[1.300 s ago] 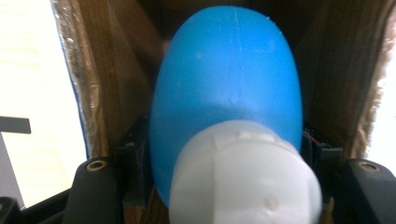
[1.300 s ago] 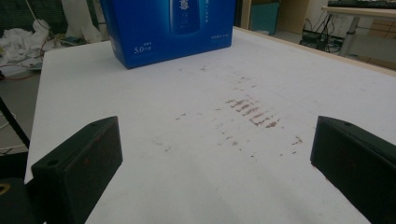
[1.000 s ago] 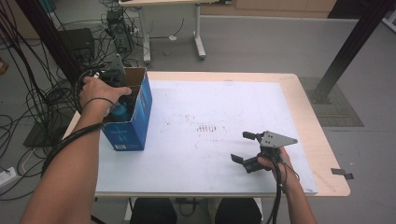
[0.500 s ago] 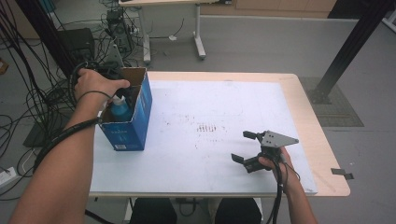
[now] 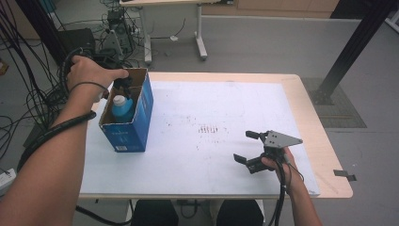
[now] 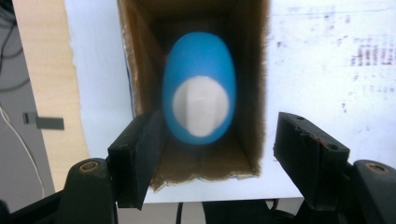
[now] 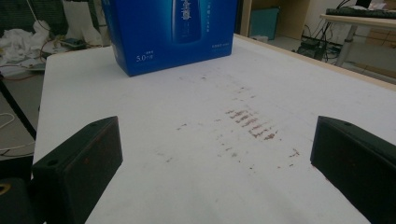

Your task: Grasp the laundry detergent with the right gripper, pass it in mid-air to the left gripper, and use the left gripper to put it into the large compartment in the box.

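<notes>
Blue bottle (image 6: 200, 91) in box (image 5: 141, 115), L jaws just opened off it; R jaws wide, empty.

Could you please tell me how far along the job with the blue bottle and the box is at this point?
Done: the blue bottle stands inside the open blue box, white cap up. In hand: the left gripper is above the box, its jaws just opening and clear of the bottle. The right gripper rests open on the white table. Left: probably pulling the left gripper clear; the box top is open.
</notes>
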A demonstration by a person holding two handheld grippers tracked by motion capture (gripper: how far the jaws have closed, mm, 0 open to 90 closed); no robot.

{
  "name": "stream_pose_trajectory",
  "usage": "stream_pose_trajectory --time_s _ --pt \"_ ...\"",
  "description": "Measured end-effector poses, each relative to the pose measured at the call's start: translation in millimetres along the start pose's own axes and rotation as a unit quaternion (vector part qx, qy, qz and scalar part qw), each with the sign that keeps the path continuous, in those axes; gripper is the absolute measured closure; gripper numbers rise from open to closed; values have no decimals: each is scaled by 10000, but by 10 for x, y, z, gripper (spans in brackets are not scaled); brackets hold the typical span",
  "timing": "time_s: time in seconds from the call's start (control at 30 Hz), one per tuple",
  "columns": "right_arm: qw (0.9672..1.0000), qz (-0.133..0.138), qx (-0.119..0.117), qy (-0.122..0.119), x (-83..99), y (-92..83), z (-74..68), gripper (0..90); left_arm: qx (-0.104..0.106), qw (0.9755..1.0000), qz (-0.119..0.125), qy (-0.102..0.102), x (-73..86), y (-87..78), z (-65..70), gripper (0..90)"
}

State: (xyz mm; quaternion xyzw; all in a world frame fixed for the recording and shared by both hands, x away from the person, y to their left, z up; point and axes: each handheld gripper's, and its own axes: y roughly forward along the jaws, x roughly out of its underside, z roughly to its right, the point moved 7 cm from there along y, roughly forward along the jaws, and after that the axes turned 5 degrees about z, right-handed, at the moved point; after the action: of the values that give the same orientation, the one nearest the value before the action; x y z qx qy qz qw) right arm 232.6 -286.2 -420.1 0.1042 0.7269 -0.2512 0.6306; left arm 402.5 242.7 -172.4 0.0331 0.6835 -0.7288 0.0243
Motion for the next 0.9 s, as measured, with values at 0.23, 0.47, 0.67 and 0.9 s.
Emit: stream_pose_trajectory --time_s 0.23,0.47,0.67,0.9 --pt "10000 -18 30 17 -53 -5 22 23 40 9986 173 497 52 -175 208 260" --pt "9998 -154 112 39 -96 -18 43 25 186 9947 299 968 134 -246 494 216" --pt "9996 -231 186 16 -146 -56 55 25 287 9903 342 1318 190 -225 704 200" --pt "9987 -433 253 94 -232 -83 75 25 507 9829 447 1714 321 -165 988 145"
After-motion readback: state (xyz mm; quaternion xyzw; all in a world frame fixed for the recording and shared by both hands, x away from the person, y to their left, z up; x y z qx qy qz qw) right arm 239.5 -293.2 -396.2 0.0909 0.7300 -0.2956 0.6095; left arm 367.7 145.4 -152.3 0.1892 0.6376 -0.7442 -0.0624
